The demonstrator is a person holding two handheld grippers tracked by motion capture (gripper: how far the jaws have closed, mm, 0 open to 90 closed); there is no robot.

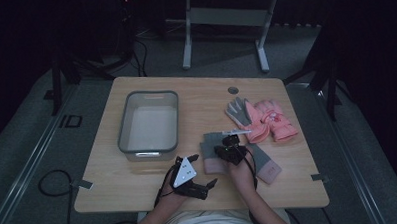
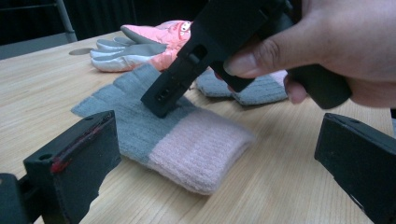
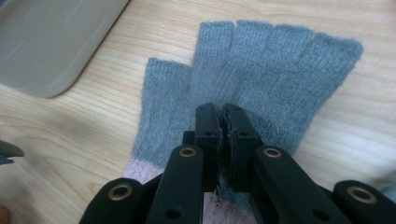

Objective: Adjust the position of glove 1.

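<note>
A grey knit fingerless glove with a pink cuff lies flat near the table's front centre. My right gripper is shut, with its tips down on the glove's grey palm. I see no fabric gathered between the jaws. A matching second glove lies just right of it. My left gripper rests low by the front edge. It stands open and empty, facing the first glove's cuff.
A grey plastic bin stands empty at the table's left. A pair of pink and grey ski gloves lies at the back right. A round cable hole sits near the far edge.
</note>
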